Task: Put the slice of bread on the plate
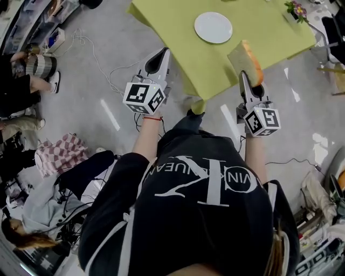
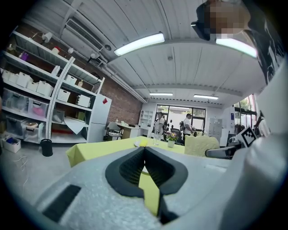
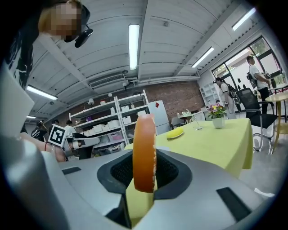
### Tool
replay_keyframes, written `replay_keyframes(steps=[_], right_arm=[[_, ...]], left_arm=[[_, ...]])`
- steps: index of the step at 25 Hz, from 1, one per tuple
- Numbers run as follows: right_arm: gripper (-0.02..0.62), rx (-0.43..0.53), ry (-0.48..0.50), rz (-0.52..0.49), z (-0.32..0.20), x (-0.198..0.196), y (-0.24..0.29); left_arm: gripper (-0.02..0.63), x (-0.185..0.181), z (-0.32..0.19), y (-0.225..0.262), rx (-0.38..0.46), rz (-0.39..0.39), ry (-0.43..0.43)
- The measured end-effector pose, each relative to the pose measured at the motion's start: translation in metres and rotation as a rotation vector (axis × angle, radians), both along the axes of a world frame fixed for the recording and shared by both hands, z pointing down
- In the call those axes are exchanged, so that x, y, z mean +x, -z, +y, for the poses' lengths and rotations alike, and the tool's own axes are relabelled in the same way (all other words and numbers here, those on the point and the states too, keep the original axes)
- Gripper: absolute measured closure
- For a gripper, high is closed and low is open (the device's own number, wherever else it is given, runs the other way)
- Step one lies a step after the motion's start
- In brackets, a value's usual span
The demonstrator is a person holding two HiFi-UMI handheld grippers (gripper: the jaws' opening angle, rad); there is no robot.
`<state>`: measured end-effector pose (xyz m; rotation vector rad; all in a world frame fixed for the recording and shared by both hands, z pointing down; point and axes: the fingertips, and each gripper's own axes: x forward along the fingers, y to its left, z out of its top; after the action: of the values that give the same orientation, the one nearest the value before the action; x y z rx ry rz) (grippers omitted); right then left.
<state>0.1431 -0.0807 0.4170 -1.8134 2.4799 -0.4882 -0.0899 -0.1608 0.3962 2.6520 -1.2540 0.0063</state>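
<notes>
A white round plate [image 1: 213, 27] lies on the table with the yellow-green cloth [image 1: 178, 32]. My right gripper [image 1: 243, 75] is shut on the slice of bread [image 1: 247, 61] and holds it upright over the table's near right part, short of the plate. In the right gripper view the slice [image 3: 144, 150] stands edge-on between the dark pads [image 3: 168, 173], its brown crust toward the camera. My left gripper [image 1: 163, 53] hangs beside the table's near left edge. Its jaws meet at the tips [image 2: 144, 150] with nothing between them.
A small pot of flowers [image 1: 295, 11] stands at the table's far right corner, and a glass [image 2: 156, 137] stands near it. Cables [image 1: 102, 64] trail over the floor on the left. Seated people [image 1: 21, 91] and a checked cloth [image 1: 56, 153] are at the left; chairs [image 1: 334, 32] stand at the right.
</notes>
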Motion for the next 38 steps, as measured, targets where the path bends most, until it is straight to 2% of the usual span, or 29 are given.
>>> replay_keyframes(steps=[7, 11, 21, 26, 38], right_arm=[[0.499, -0.019, -0.01, 0.012, -0.034, 0.008, -0.001], [0.499, -0.019, -0.01, 0.007, -0.049, 0.0, 0.002], [0.499, -0.053, 0.054, -0.001, -0.071, -0.006, -0.009], [0.499, -0.065, 0.111, -0.01, -0.1, -0.003, -0.011], [0.499, -0.108, 0.322, -0.034, -0.153, -0.026, -0.015]], left_arm=[[0.595, 0.02, -0.041, -0.006, -0.008, 0.013, -0.042], [0.595, 0.012, -0.058, -0.007, -0.007, 0.022, -0.041], [0.595, 0.015, -0.07, -0.021, -0.037, 0.021, -0.021], [0.595, 0.015, -0.091, -0.016, -0.034, 0.02, 0.03], [0.595, 0.027, -0.12, -0.025, -0.062, 0.024, 0.102]])
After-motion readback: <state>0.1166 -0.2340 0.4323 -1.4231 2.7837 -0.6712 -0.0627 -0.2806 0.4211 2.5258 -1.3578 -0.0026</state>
